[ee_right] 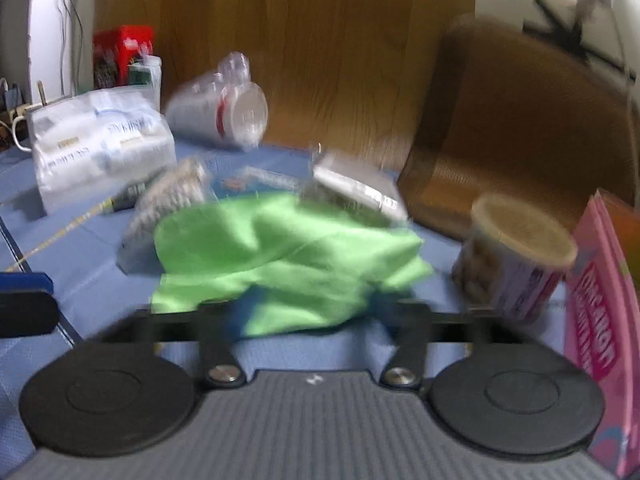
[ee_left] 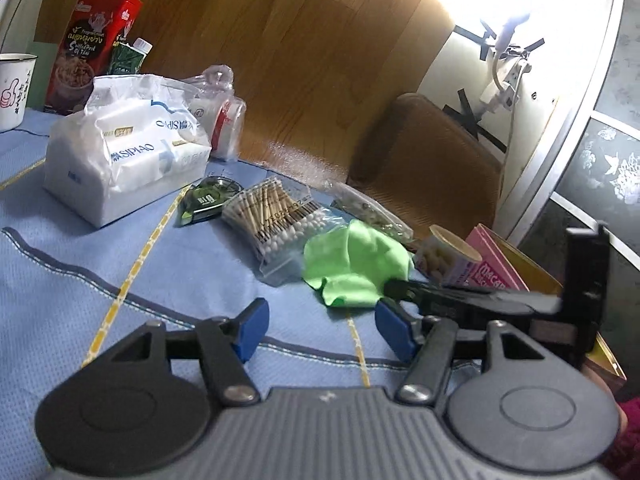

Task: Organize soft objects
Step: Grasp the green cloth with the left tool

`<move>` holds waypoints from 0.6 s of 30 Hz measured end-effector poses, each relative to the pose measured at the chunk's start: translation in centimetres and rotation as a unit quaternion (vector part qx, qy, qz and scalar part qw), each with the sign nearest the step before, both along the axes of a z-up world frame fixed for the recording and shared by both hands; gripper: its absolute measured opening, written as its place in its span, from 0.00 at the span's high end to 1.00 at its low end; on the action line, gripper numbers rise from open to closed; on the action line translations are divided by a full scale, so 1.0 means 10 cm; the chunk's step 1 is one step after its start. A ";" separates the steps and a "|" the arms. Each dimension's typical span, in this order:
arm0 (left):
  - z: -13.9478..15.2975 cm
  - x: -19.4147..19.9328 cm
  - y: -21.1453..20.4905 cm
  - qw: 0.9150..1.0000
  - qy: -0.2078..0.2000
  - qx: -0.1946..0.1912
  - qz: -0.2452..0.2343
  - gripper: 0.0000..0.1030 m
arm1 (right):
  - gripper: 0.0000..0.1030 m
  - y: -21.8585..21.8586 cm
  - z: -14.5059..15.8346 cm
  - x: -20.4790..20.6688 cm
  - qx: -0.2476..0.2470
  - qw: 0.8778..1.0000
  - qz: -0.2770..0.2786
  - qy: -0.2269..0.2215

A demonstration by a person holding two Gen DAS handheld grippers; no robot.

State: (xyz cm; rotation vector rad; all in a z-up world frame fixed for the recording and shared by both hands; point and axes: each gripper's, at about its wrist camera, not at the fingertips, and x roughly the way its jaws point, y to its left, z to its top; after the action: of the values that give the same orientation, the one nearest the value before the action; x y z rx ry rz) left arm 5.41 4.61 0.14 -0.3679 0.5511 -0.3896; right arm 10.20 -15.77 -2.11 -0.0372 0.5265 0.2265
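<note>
A crumpled green cloth (ee_left: 352, 264) (ee_right: 280, 256) lies on the blue tablecloth (ee_left: 80, 280), just right of a bag of cotton swabs (ee_left: 276, 220). My right gripper (ee_left: 390, 286) reaches in from the right and its dark fingers are pinched on the cloth's near edge. In the blurred right wrist view the cloth covers the fingertips of the right gripper (ee_right: 304, 312). My left gripper (ee_left: 322, 330) is open just short of the cloth, with nothing between its blue pads (ee_left: 252, 330). A white tissue pack (ee_left: 120, 152) (ee_right: 100, 152) stands at the left.
A bag of plastic cups (ee_left: 218, 120), a green correction tape (ee_left: 206, 198), a red box (ee_left: 92, 48) and a mug (ee_left: 14, 88) sit further back. A snack can (ee_left: 448, 256) and pink box (ee_left: 496, 264) crowd the right edge. A brown chair (ee_left: 428, 160) stands beyond the table.
</note>
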 end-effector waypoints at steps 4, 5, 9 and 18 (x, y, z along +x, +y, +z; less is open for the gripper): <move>-0.02 0.04 0.00 0.999 0.015 -0.014 -0.024 0.42 | 0.94 -0.06 0.00 -0.38 0.012 1.000 0.021 -0.013; -0.02 0.04 -0.02 0.999 0.021 -0.017 -0.034 0.42 | 0.94 -0.07 -0.02 -0.52 0.018 0.999 0.032 -0.012; -0.01 0.00 -0.19 0.995 0.038 -0.026 -0.094 0.42 | 0.94 -0.02 -0.09 -0.93 0.038 0.997 0.071 -0.004; -0.04 0.02 -0.58 0.984 0.079 -0.028 -0.156 0.83 | 0.95 0.12 -0.09 -1.31 0.050 0.993 0.101 -0.040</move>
State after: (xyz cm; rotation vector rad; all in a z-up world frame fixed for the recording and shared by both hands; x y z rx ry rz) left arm 5.63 -1.19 -0.23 -0.3682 0.7570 -0.6834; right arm -2.91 -14.61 -2.96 -0.0019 0.4312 0.4482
